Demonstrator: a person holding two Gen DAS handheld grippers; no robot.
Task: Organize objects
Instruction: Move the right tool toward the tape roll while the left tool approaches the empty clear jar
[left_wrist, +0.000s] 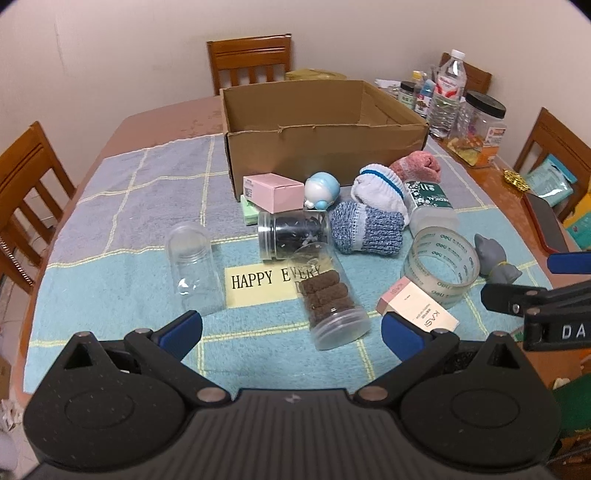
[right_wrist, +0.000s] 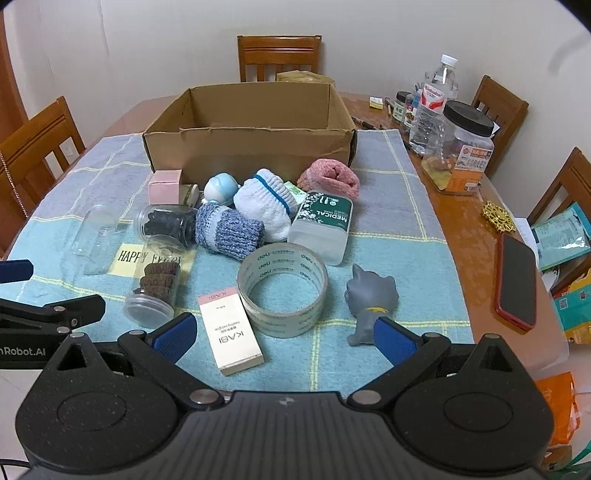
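Observation:
An open cardboard box (left_wrist: 325, 155) (right_wrist: 255, 147) stands at the back of the checked cloth. In front of it lie a pink box (left_wrist: 275, 192), a blue-white toy (left_wrist: 322, 190), rolled socks (right_wrist: 229, 230), a medical bottle (right_wrist: 325, 225), a tape roll (right_wrist: 282, 288), a grey cat figure (right_wrist: 371, 299), a KASI carton (right_wrist: 231, 332), and clear jars (left_wrist: 332, 302). My left gripper (left_wrist: 291, 328) hovers open just before the jar of brown rolls. My right gripper (right_wrist: 282, 338) hovers open over the carton and tape, with nothing held.
Wooden chairs (left_wrist: 249, 61) ring the table. At the right edge stand a water bottle (right_wrist: 434, 96), a black-lidded jar (right_wrist: 461, 147) and small containers. A red-cased phone (right_wrist: 517, 280) and packets (right_wrist: 561, 236) lie on bare wood at the right.

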